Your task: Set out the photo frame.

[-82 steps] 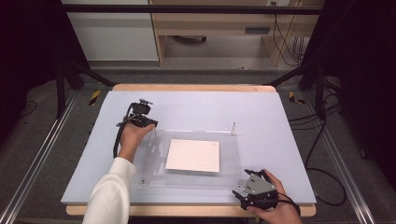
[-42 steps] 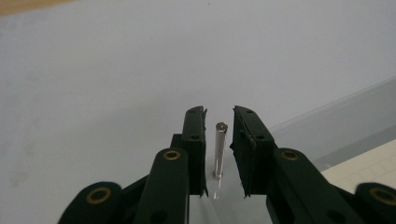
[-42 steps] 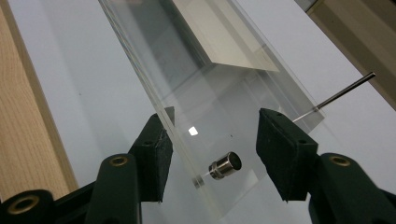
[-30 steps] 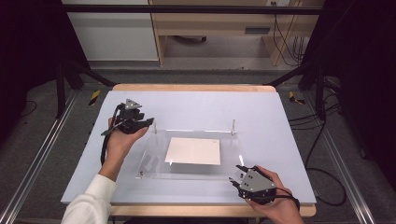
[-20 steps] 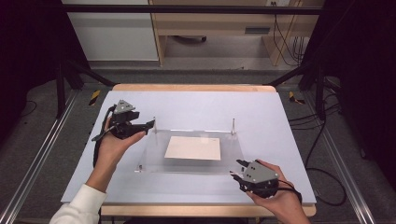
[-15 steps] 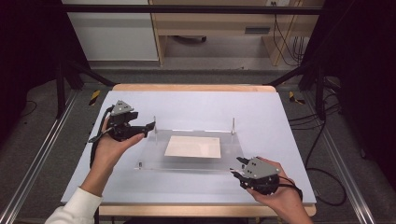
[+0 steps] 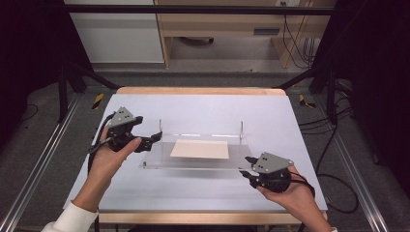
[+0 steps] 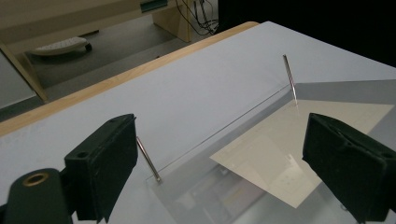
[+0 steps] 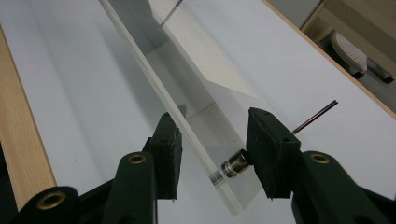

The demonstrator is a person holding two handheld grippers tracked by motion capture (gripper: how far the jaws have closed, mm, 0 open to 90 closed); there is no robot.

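A clear acrylic plate (image 7: pixel 154 157) lies across the white table with a cream sheet (image 7: pixel 199 149) on it and a thin metal pin (image 7: pixel 160 126) at each back corner. My left gripper (image 7: pixel 153 139) hovers at the plate's left end. Its jaws have just been opening and stand wide, pads (image 8: pixel 109 161) touching nothing; the near pin (image 8: pixel 148 158) and sheet (image 8: pixel 280 149) lie beyond them. My right gripper (image 7: pixel 247 166) is shut on the plate's front right corner (image 9: pixel 154 79), one pad against a small metal stud (image 9: pixel 236 164). Its jaws closed slightly.
The white tabletop (image 7: pixel 203 111) has a wooden rim (image 7: pixel 198 91) at the back. Metal rails (image 7: pixel 34 169) run along both sides, and cables (image 7: pixel 338 159) trail off to the right. A wooden bench (image 7: pixel 217 29) stands beyond the table.
My left gripper let go of the plate's left end, drew left and upward, and its jaws opened. The right hand rose with the plate's front corner in its jaws.
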